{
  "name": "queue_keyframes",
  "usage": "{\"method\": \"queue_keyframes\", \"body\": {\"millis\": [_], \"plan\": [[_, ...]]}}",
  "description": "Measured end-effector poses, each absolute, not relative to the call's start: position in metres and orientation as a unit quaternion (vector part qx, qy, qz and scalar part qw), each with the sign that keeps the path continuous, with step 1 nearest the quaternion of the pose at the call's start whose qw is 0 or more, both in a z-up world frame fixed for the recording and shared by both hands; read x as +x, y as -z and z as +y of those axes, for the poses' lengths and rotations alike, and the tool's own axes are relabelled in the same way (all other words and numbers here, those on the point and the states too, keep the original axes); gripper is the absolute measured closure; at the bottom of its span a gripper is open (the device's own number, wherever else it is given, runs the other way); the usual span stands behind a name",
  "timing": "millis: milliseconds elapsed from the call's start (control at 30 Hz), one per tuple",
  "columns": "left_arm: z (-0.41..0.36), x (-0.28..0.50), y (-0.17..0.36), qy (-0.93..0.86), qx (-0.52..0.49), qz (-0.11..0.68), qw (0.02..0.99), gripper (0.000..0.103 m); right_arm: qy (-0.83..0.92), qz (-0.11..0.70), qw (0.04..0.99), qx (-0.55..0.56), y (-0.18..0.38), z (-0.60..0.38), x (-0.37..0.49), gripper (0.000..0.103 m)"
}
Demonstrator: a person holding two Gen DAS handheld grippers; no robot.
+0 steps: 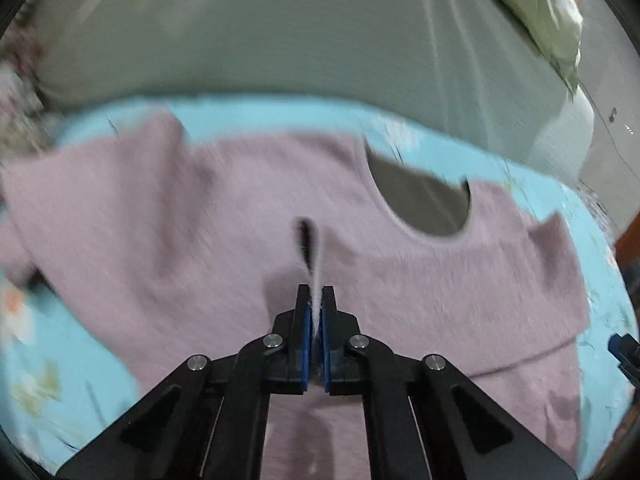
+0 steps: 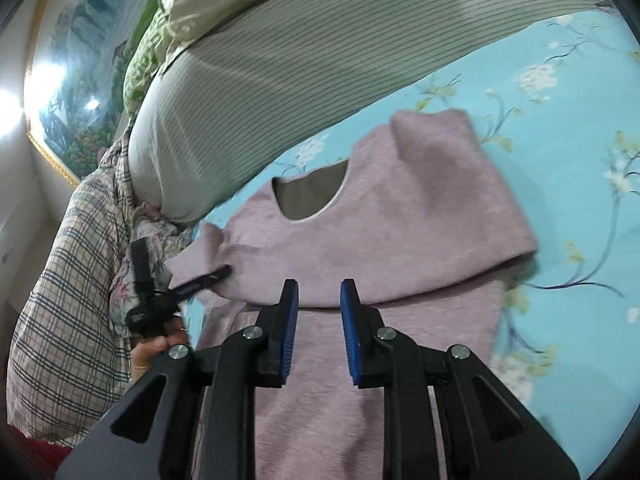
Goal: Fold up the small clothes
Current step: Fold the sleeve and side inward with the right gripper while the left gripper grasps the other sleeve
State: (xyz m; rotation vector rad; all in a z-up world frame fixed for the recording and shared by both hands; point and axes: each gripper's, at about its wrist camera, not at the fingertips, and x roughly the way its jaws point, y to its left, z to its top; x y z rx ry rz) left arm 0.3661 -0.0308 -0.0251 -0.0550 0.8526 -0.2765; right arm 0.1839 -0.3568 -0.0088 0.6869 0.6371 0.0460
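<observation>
1. Bedsheet (image 2: 560, 128), light blue with flowers, carries the pink sweater (image 2: 400, 224), which lies flat with its neckline towards the striped bolster (image 2: 260, 80).
2. Upper part of the sweater is already folded down over the body; the fold edge runs across, just in front of the right gripper (image 2: 319, 292).
3. Right gripper hovers over the lower part, its jaws apart and holding nothing.
4. Left gripper (image 1: 316, 300) is closed on a raised pinch of the sweater, near the shoulder on its own side, so I judge it the nearer one for the next fold.
</observation>
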Motion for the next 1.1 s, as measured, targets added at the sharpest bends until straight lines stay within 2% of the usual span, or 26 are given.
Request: {"method": "queue_keyframes", "body": {"millis": [133, 200, 267, 300, 400, 533, 567, 600, 633, 667, 800, 933, 967, 1100], "plan": [[-0.002, 0.379, 0.005, 0.060, 0.006, 0.375, 0.925, 0.101, 0.042, 0.317, 0.893, 0.318, 0.011, -0.381, 0.183, 0.080], [0.010, 0.386, 0.007, 0.050, -0.004, 0.379, 0.924, 0.101, 0.064, 0.322, 0.888, 0.323, 0.015, -0.393, 0.186, 0.075], [0.020, 0.390, 0.009, 0.046, -0.017, 0.385, 0.922, 0.101, 0.083, 0.331, 0.883, 0.323, 0.019, -0.406, 0.195, 0.052], [0.024, 0.389, 0.008, 0.049, -0.017, 0.385, 0.922, 0.101, 0.087, 0.335, 0.882, 0.321, 0.021, -0.411, 0.202, 0.046], [0.021, 0.384, 0.009, 0.052, -0.005, 0.381, 0.923, 0.101, 0.085, 0.346, 0.882, 0.308, 0.025, -0.421, 0.228, 0.046], [0.006, 0.379, 0.017, 0.057, 0.006, 0.389, 0.919, 0.100, 0.085, 0.403, 0.864, 0.289, 0.048, -0.427, 0.274, 0.046], [0.005, 0.378, 0.018, 0.058, 0.008, 0.390, 0.919, 0.100, 0.085, 0.415, 0.859, 0.286, 0.054, -0.427, 0.281, 0.047], [0.004, 0.378, 0.017, 0.059, 0.008, 0.391, 0.918, 0.100, 0.087, 0.429, 0.853, 0.284, 0.062, -0.427, 0.288, 0.052], [0.003, 0.378, 0.018, 0.062, 0.008, 0.394, 0.917, 0.100, 0.089, 0.434, 0.851, 0.284, 0.067, -0.428, 0.290, 0.091], [0.002, 0.378, 0.019, 0.063, 0.009, 0.395, 0.916, 0.100, 0.087, 0.433, 0.849, 0.289, 0.068, -0.431, 0.289, 0.096], [-0.006, 0.375, 0.019, 0.073, 0.017, 0.395, 0.916, 0.100, 0.102, 0.404, 0.862, 0.288, 0.052, -0.444, 0.269, 0.096], [-0.010, 0.382, 0.035, 0.069, 0.021, 0.412, 0.908, 0.100, 0.111, 0.428, 0.854, 0.273, 0.060, -0.446, 0.271, 0.095], [-0.009, 0.384, 0.040, 0.069, 0.017, 0.419, 0.905, 0.100, 0.125, 0.422, 0.858, 0.266, 0.053, -0.444, 0.267, 0.090], [0.003, 0.386, 0.053, 0.064, 0.001, 0.434, 0.898, 0.099, 0.150, 0.361, 0.885, 0.251, 0.014, -0.426, 0.239, 0.090]]}}
